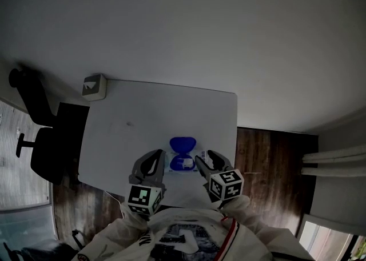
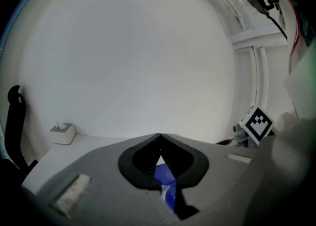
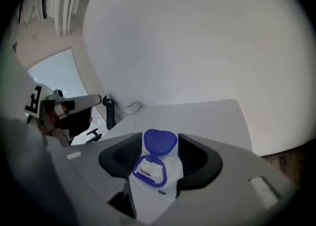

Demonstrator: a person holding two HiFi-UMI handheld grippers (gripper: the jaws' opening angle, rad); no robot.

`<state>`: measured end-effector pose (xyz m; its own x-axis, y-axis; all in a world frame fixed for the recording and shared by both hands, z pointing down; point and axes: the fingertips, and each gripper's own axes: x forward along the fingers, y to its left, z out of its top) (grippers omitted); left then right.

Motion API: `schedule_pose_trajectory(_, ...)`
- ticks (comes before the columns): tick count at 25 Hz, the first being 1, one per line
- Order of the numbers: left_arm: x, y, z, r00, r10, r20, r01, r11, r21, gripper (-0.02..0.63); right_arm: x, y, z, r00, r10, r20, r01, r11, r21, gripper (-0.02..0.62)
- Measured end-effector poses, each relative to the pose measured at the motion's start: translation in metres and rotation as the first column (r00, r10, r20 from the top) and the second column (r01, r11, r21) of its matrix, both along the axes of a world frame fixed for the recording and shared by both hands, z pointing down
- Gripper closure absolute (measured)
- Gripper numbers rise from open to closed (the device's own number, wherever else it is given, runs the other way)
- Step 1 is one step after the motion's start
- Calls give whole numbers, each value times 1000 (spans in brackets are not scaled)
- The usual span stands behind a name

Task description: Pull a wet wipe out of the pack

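The wet wipe pack [image 1: 182, 160] lies on the white table [image 1: 160, 111] near its front edge, its blue lid [image 3: 160, 142] flipped open. A white wipe [image 3: 148, 168] shows in the opening. My right gripper [image 1: 206, 156] is at the pack's right side and stands open. In the right gripper view the pack [image 3: 157, 190] lies between its jaws [image 3: 160, 138], and neither pad presses on it. My left gripper [image 1: 160, 153] is at the pack's left edge with its tips together [image 2: 159, 136]. A strip of the blue pack [image 2: 166, 180] shows through the gap behind those tips. I cannot tell whether it grips the pack.
A white tissue box [image 1: 94, 87] stands at the table's far left corner. A black office chair [image 1: 40, 134] is beside the table's left edge. Dark wood floor [image 1: 269, 157] lies to the right, with white curtains [image 1: 337, 160] beyond.
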<state>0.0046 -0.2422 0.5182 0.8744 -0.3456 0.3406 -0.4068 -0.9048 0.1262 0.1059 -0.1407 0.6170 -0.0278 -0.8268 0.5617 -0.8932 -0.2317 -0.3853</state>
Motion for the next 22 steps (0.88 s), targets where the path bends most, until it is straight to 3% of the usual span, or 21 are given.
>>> schedule_pose_trajectory(3, -2, 0, 2, 1000, -5, 5, 5, 1000, 1, 603, -13, 0, 20, 995, -100, 30, 101, 994, -33, 364)
schedule_pose_trajectory(7, -7, -1, 3, 1000, -14, 15, 14, 1000, -3, 603, -37, 1, 46, 962, -269, 48, 272, 958, -88, 318)
schedule_pose_trajectory(17, -20, 2, 6, 998, -41, 42, 41, 999, -4, 603, -49, -7, 88, 905, -424, -44, 407, 890, -204, 291)
schedule_pose_trajectory(22, -27, -1, 7, 996, -65, 57, 65, 998, -5, 603, -54, -13, 90, 886, -458, -71, 434, 874, -219, 304)
